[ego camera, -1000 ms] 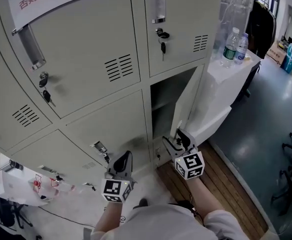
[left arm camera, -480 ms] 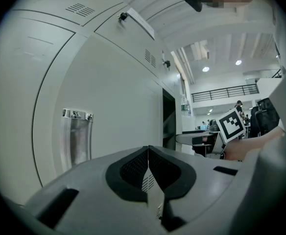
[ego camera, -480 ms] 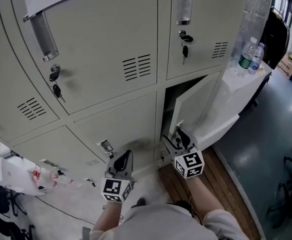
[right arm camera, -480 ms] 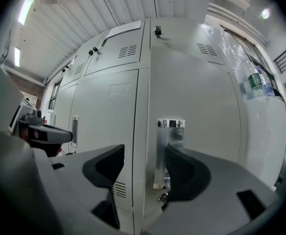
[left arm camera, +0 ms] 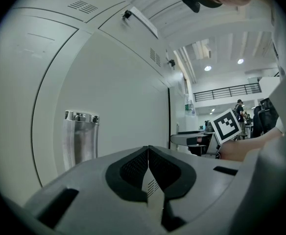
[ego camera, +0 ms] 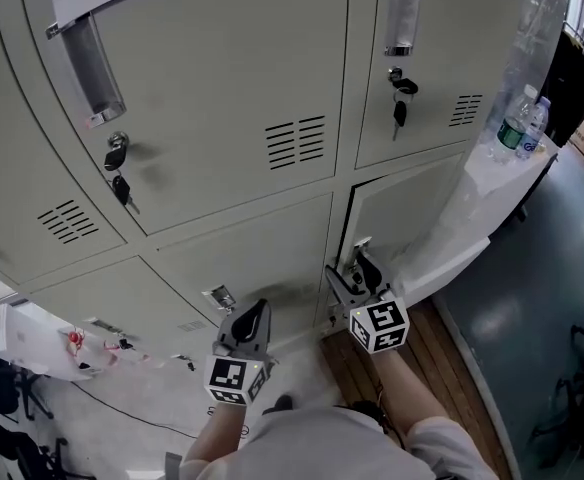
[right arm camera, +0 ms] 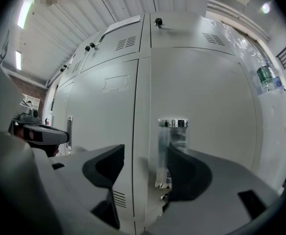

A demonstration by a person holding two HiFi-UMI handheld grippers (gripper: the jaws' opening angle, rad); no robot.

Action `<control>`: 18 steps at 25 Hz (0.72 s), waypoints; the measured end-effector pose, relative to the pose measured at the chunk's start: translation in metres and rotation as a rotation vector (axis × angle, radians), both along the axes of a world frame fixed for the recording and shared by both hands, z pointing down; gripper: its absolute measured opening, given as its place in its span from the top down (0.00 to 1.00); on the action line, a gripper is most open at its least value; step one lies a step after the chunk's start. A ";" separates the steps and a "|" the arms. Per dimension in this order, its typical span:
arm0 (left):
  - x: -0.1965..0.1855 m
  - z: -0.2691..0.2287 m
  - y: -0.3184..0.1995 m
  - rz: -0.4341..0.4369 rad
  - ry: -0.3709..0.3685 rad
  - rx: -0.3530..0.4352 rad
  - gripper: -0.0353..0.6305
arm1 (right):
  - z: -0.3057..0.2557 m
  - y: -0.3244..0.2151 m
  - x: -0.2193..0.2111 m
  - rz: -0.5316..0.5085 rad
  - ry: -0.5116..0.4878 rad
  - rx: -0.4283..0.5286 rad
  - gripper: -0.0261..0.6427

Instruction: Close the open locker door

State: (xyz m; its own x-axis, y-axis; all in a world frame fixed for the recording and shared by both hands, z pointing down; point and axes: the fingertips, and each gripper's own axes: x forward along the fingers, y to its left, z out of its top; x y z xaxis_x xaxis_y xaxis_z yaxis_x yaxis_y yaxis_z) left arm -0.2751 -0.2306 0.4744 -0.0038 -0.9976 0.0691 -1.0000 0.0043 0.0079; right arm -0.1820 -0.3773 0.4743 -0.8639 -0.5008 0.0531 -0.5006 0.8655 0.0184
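Swung in from half open, the locker door [ego camera: 422, 208] is now sitting nearly flush. We are holding our right tool [ego camera: 359, 265], jaws spread, just before its handle [right arm camera: 171, 151]; our left tool [ego camera: 254, 313] is hanging clenched, empty, alongside.

The locker door [ego camera: 413, 218] is plain pale grey metal, at the right end of the bottom row. It stands all but shut, with only a thin dark gap along its top and left edges. Its shiny metal handle [right arm camera: 172, 151] sits upright close to the left edge.
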 end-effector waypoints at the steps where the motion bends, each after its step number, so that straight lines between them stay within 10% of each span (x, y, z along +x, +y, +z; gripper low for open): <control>1: -0.001 0.000 -0.001 -0.001 0.000 -0.001 0.93 | 0.000 -0.001 -0.002 -0.002 0.000 -0.001 0.59; 18: -0.018 0.001 0.000 -0.024 0.001 -0.006 0.93 | 0.000 -0.012 -0.017 -0.008 -0.013 -0.011 0.59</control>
State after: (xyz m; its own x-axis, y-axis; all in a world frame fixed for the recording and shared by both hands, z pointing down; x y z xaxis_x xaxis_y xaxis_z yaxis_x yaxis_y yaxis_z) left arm -0.2931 -0.2310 0.4750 -0.0277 -0.9968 0.0752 -0.9996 0.0285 0.0092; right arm -0.1992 -0.3889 0.4742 -0.8687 -0.4931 0.0478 -0.4935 0.8697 0.0022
